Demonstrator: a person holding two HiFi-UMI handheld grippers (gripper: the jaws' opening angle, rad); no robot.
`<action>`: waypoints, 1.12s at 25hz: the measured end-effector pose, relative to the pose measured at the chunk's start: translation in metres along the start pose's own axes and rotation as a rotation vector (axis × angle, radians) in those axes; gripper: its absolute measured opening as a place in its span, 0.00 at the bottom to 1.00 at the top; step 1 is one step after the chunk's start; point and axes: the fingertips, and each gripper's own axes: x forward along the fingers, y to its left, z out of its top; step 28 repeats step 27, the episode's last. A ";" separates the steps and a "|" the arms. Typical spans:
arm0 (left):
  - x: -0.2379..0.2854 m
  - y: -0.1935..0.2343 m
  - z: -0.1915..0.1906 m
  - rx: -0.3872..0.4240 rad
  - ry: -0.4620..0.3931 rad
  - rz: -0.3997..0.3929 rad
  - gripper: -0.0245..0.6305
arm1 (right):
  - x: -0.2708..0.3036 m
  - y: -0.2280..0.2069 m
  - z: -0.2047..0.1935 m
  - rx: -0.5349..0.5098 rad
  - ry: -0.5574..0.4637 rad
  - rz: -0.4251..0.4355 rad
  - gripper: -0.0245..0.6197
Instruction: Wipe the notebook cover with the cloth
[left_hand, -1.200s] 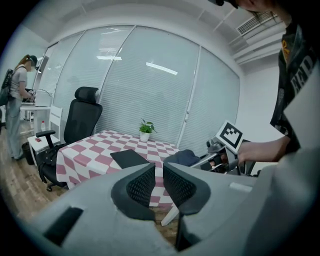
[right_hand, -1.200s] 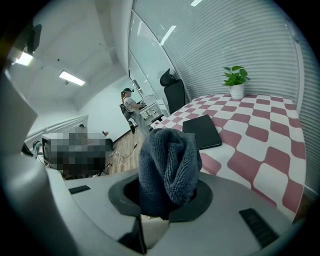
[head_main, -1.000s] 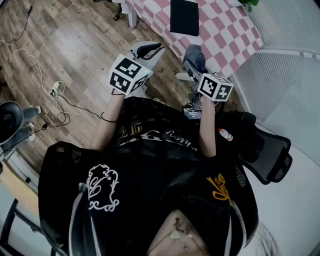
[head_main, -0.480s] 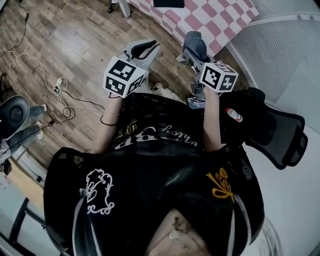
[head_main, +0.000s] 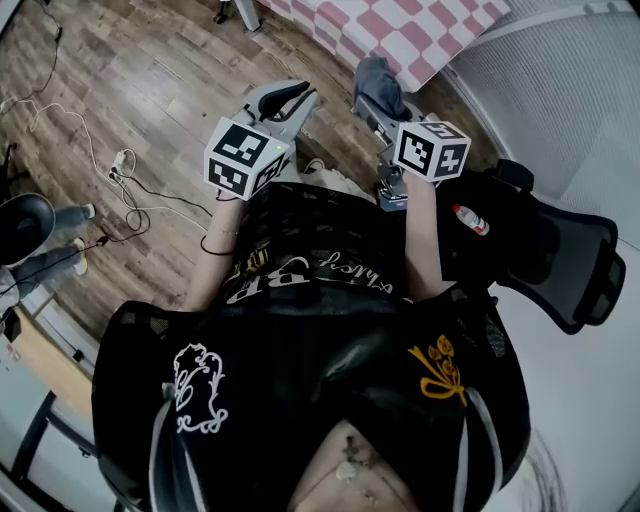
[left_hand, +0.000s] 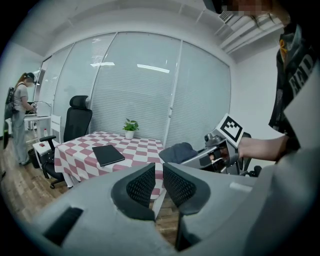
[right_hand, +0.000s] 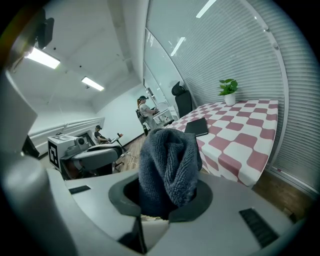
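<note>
Right hand-held gripper (right_hand: 165, 196) clamped on cloth (right_hand: 167, 160), left hand-held gripper (left_hand: 159, 182) nearly closed, empty, notebook (left_hand: 108, 155) on table (left_hand: 142, 147)

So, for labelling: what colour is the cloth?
Dark grey-blue cloth, clearest in the right gripper view.

**Count of things around the two grippers**

Two grippers: the left gripper (left_hand: 159, 176) and the right gripper (right_hand: 167, 197), each with one marker cube.
One grey terry cloth (right_hand: 167, 160), between the right gripper's jaws.
Ahead of both: one checked table (left_hand: 142, 149), one black notebook (left_hand: 107, 155) and one potted plant (left_hand: 130, 127).
Two black office chairs: one (left_hand: 75, 122) beyond the table, one (head_main: 560, 260) beside the right gripper.
Far beyond the right gripper there seem to be two people, small and dim: one standing (right_hand: 145, 107), one seated (right_hand: 98, 134).
</note>
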 end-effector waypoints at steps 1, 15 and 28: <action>0.000 -0.004 -0.001 0.002 0.000 0.000 0.10 | -0.003 0.000 -0.003 -0.003 0.002 0.005 0.15; -0.037 -0.016 0.028 0.006 -0.052 0.008 0.10 | -0.033 0.033 0.029 -0.088 -0.007 0.000 0.15; -0.019 -0.022 -0.004 0.013 -0.039 0.025 0.10 | -0.034 0.002 0.006 -0.088 -0.030 0.001 0.15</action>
